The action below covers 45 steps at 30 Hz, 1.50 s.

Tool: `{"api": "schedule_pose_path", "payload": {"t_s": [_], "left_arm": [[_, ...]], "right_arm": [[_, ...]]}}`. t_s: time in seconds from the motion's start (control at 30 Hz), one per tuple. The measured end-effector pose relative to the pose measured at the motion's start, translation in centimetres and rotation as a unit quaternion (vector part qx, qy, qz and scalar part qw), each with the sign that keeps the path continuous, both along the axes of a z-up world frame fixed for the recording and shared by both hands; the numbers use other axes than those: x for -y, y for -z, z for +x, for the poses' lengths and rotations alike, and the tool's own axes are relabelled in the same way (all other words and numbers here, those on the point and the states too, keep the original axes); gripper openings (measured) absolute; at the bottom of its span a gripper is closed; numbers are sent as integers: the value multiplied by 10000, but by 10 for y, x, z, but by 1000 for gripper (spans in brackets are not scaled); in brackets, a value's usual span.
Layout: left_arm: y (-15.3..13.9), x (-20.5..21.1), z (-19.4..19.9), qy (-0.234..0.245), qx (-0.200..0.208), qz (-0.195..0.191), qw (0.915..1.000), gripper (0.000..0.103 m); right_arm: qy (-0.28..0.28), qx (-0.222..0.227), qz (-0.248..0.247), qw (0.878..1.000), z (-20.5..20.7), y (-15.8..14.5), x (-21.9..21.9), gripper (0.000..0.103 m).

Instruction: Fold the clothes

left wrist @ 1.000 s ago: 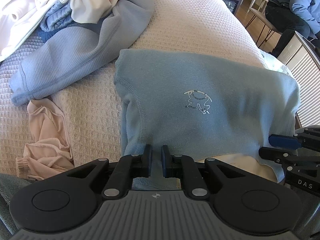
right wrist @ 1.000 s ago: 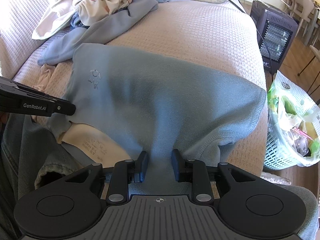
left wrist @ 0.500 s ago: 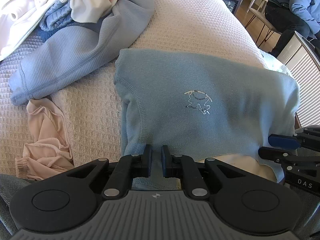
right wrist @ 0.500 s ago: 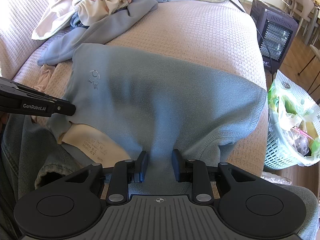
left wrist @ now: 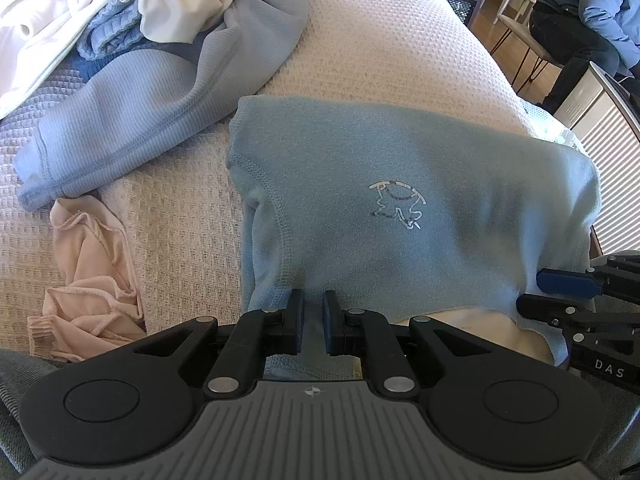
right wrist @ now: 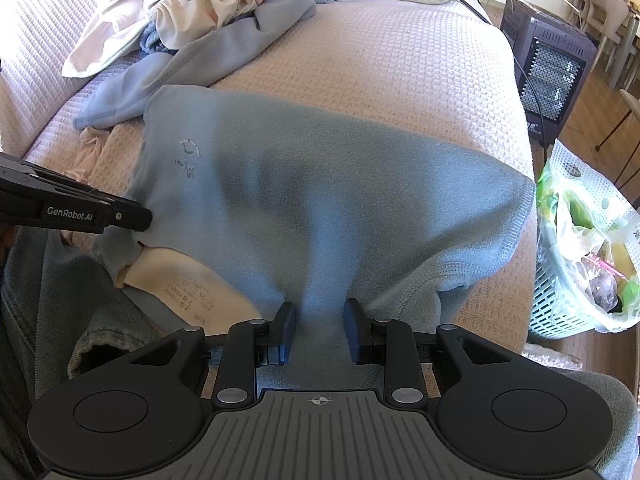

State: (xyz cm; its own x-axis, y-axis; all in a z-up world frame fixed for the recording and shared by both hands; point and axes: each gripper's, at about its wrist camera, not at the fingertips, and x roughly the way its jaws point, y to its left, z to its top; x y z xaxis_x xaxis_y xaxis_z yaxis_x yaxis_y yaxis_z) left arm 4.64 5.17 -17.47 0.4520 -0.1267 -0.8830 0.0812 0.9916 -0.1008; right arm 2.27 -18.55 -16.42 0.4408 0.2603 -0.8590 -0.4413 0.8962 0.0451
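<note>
A light blue fleece garment (left wrist: 400, 208) with a small silver logo lies spread over the front of a bed, its cream lining showing at the near hem. My left gripper (left wrist: 313, 312) is shut on the garment's near left edge. My right gripper (right wrist: 319, 320) is shut on a bunched fold of the same garment (right wrist: 320, 200) at its near right edge. Each gripper shows in the other's view: the right gripper (left wrist: 560, 292) at the right side, the left gripper (right wrist: 136, 216) at the left side.
A waffle-weave bedspread (right wrist: 380, 68) covers the bed. A pile of clothes (left wrist: 152, 40) lies at the back left, and a pink garment (left wrist: 88, 272) lies near left. A heater (right wrist: 548, 68) and a laundry basket (right wrist: 580, 240) stand on the right. A seated person (left wrist: 588, 20) is beyond.
</note>
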Motion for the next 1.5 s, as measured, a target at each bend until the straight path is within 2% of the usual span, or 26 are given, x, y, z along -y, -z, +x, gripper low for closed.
{"api": "schedule_pose_path", "payload": {"t_s": [0.7,0.83,0.97,1.5], "left_arm": [[1,0,-1,12,61,30,10000,10],[1,0,-2,12,60,34,10000,10],[1,0,-2,14,62,27,10000,10],[0,-1,-2,44,52,3,10000,12]], "right_arm": [[26,7,13,10000,-1,1,0,29],[-73,-30,95,9999,-2,1,-2,42],[-146,41,-64,9999,-3,1,-8,43],[-28,-36,4,10000,-1,0,-6,44]]}}
